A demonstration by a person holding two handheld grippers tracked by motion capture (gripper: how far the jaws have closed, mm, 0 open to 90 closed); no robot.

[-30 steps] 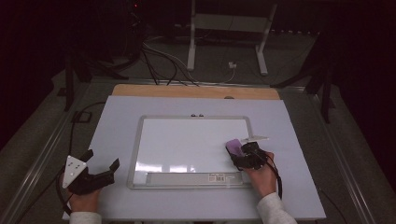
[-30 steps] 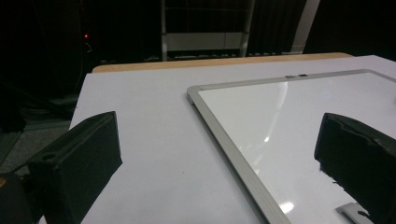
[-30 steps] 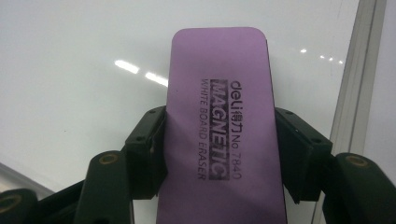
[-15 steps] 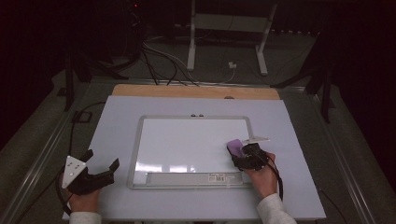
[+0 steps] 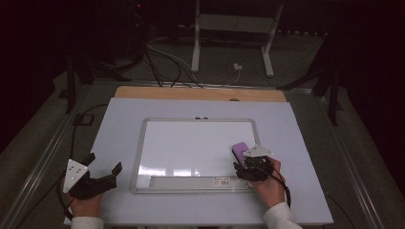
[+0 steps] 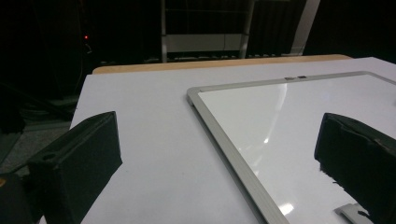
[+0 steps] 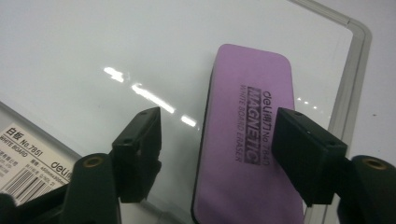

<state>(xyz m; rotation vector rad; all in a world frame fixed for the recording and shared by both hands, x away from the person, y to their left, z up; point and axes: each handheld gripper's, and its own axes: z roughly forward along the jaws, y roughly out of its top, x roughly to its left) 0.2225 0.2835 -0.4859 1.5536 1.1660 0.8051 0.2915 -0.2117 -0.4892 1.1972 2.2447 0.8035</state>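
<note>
Sitting flat on the white table point(image 5: 305, 143) is a whiteboard point(image 5: 196, 143) w/ a silver frame, and a purple eraser point(image 5: 239, 150) lies on it near the right edge, just inside the frame. The right gripper point(image 5: 246, 168) hovers right over the near end of the eraser, jaws spread apart, one on each side of it. In the right gripper view there's a gap both sides, so the eraser point(image 7: 252, 140) isn't pinched, tho I can't tell if a pad grazes it. A barcode label point(image 7: 28, 154) is stuck on the board's bottom strip. The left gripper point(image 5: 102, 169) is off to the left of the board over bare table, jaws wide open, nothing between them.
</note>
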